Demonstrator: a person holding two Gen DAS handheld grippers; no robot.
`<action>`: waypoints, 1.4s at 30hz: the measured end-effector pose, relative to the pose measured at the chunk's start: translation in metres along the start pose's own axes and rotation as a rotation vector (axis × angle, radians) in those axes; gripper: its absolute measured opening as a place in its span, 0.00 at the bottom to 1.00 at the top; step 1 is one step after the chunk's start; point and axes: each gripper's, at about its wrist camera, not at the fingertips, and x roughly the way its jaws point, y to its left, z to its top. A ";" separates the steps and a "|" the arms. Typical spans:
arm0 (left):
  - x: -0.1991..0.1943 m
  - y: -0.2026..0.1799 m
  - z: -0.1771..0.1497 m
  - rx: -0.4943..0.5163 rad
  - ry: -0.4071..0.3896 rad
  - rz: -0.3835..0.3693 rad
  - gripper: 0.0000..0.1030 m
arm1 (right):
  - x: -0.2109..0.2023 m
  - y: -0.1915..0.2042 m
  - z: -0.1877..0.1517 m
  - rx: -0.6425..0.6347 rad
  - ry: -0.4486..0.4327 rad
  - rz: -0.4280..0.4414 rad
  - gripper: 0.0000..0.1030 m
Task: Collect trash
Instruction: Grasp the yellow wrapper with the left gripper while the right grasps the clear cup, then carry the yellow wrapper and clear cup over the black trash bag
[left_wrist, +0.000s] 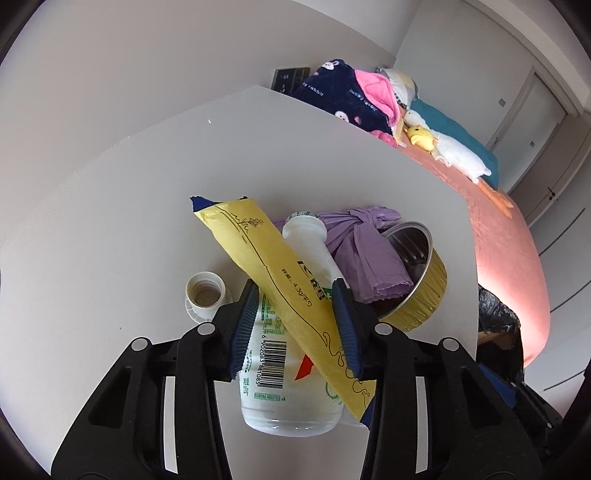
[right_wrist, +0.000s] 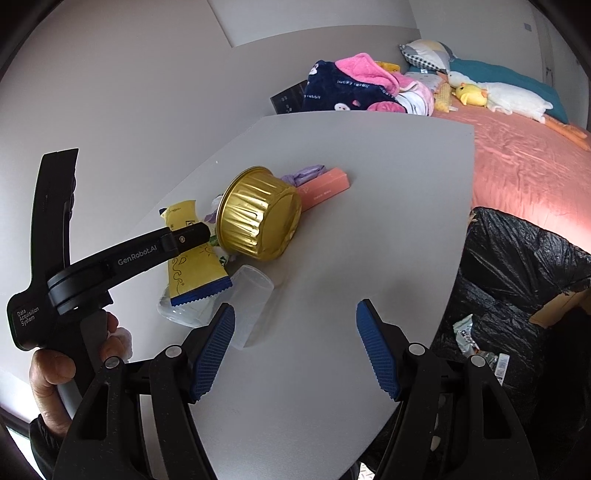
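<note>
Behind everything, a pink bed (right_wrist: 517, 155) heaped with blankets (left_wrist: 347, 96) and a plush goose (right_wrist: 513, 98). In front, a white table (left_wrist: 110, 221) carrying the trash pile. Just off the table's right edge, a bin lined with a black bag (right_wrist: 517, 266), a few scraps already lying inside. On the table, a white bottle (left_wrist: 291, 354) lying on its side, a gold foil tin (right_wrist: 258, 218) tipped over beside it, a knotted purple bag (left_wrist: 369, 254) touching the tin's mouth, a pink box (right_wrist: 325, 186) behind the tin, a clear cup (right_wrist: 251, 295) on its side near the bottle's base, and a small white cap (left_wrist: 205, 291) apart to the left. Left gripper (left_wrist: 299, 325) partly closed, pads bracketing the yellow wrapper (left_wrist: 266, 266) that lies across the bottle; whether actually pinching it, cannot tell. Right gripper (right_wrist: 295, 347) wide open over bare tabletop, holding nothing, left pad near the clear cup.
</note>
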 end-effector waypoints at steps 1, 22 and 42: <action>-0.001 0.001 0.000 -0.005 -0.004 -0.007 0.33 | 0.002 0.003 0.001 -0.003 0.002 0.004 0.67; -0.024 0.006 0.007 0.016 -0.066 -0.041 0.22 | 0.042 0.022 -0.001 -0.006 0.038 0.022 0.52; -0.047 -0.024 0.007 0.089 -0.107 -0.114 0.22 | -0.010 -0.003 -0.004 0.013 -0.036 0.019 0.51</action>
